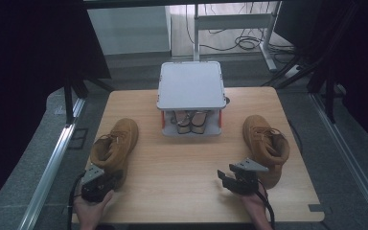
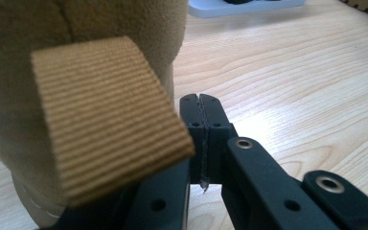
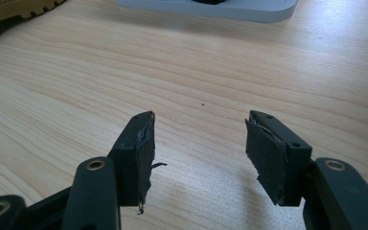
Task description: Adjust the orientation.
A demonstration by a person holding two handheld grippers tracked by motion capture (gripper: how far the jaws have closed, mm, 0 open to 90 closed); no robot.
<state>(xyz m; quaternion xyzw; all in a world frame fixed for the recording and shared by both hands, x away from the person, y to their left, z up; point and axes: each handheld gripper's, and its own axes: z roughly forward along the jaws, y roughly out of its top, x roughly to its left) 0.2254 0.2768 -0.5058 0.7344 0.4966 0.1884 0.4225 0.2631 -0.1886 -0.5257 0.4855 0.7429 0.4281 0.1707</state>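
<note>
A light wooden table point(image 1: 191, 158) is seen from above, with a person's two hands coming in from the near edge, each holding a black two-jaw gripper. The left gripper point(image 1: 106, 178) sits at the near left of the table, right at the heel of a tan suede ankle boot point(image 1: 116, 143) that lies with its toe pointing away from the person. In the left gripper view its jaws are pressed flat together with nothing between them, and the boot's ribbed tan heel pull loop point(image 2: 108, 120) hangs just beside and partly in front of the closed jaws; whether the loop touches them cannot be told. The right gripper point(image 1: 224, 178) rests at the near right, its jaws pointing toward the middle of the table. In the right gripper view those jaws stand apart with only bare wood between them. A second tan boot point(image 1: 264, 143) stands just beside the right gripper, on its outer side, toe also pointing away. At the far middle of the table stands a small grey two-level shoe rack point(image 1: 190, 86) with red posts; a pair of pale shoes point(image 1: 190, 120) sits on its lower shelf.
</note>
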